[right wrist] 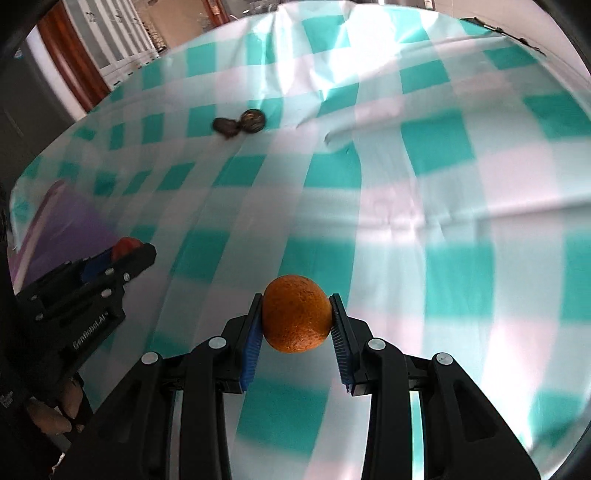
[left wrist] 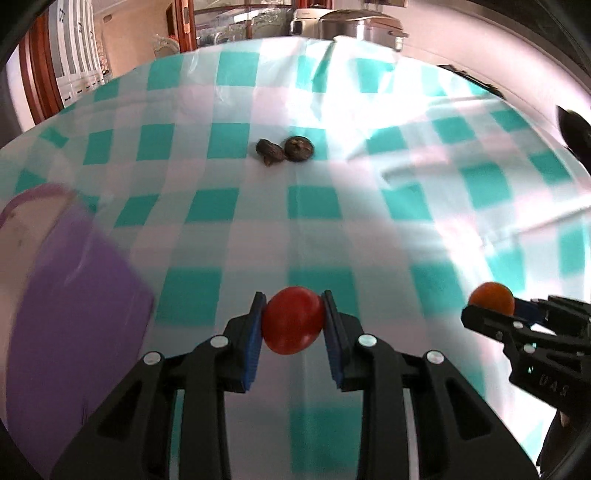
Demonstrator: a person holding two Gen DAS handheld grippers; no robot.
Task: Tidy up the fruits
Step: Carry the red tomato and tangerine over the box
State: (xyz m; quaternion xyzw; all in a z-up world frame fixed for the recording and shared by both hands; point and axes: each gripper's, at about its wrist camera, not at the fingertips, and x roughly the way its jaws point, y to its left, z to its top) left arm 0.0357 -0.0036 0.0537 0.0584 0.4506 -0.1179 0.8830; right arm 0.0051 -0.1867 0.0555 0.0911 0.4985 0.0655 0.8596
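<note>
My left gripper (left wrist: 293, 314) is shut on a red tomato (left wrist: 291, 320) and holds it above the checked tablecloth (left wrist: 258, 229). My right gripper (right wrist: 296, 314) is shut on an orange (right wrist: 296, 319), also above the cloth. In the left wrist view the right gripper (left wrist: 491, 306) shows at the right edge with the orange (left wrist: 493, 297). In the right wrist view the left gripper (right wrist: 125, 253) shows at the left with the tomato (right wrist: 125, 245). A purple container (left wrist: 55, 280) stands at the left, also seen in the right wrist view (right wrist: 62, 225).
Two dark brown shrivelled fruits (left wrist: 284, 149) lie side by side on the cloth further away, also in the right wrist view (right wrist: 240, 123). A metal cooker (left wrist: 362, 24) stands beyond the table's far edge. A dark object (left wrist: 572, 129) sits at the right edge.
</note>
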